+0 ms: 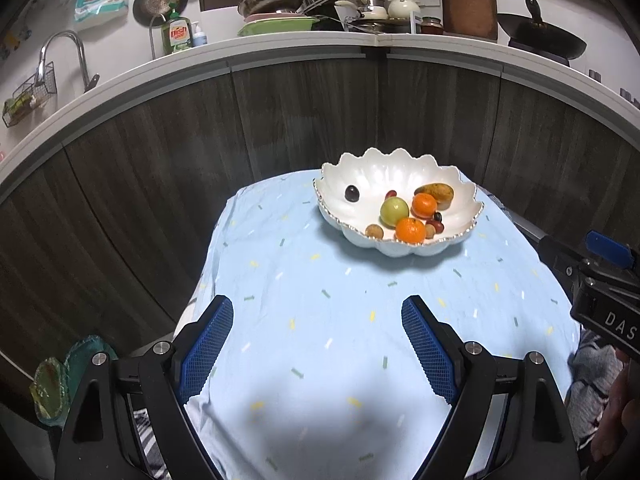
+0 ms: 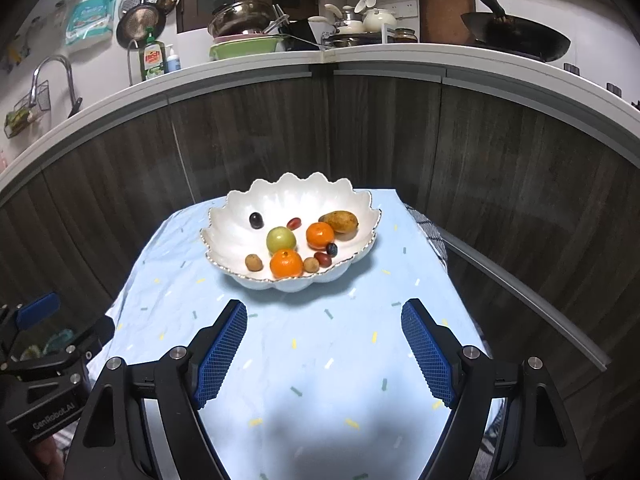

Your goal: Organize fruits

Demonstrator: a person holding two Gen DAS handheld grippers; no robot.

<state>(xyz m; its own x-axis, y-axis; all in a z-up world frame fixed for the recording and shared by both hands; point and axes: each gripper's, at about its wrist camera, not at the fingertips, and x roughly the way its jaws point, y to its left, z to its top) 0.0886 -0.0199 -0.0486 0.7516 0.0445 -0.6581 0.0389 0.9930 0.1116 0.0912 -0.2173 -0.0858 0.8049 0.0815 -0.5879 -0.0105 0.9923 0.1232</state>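
I see the left tongs [image 1: 317,314] and right tongs [image 2: 324,318] both spread wide, holding nothing, over bare blue cloth on the surface [image 2: 320,360]. The scalloped white bowl [image 2: 240,220] sits at the far end, near the dark cabinet fronts [image 2: 400,140]; open cloth lies between it and my pads. Inside it: 2 oranges [image 2: 286,263], a green apple [image 2: 281,239], a mango [image 2: 340,221], plus small dark and brown fruits I cannot name surely. The surface's near edge is cut off by my tongs. Only the left view shows a greenish glass dish [image 1: 52,392] low at the left.
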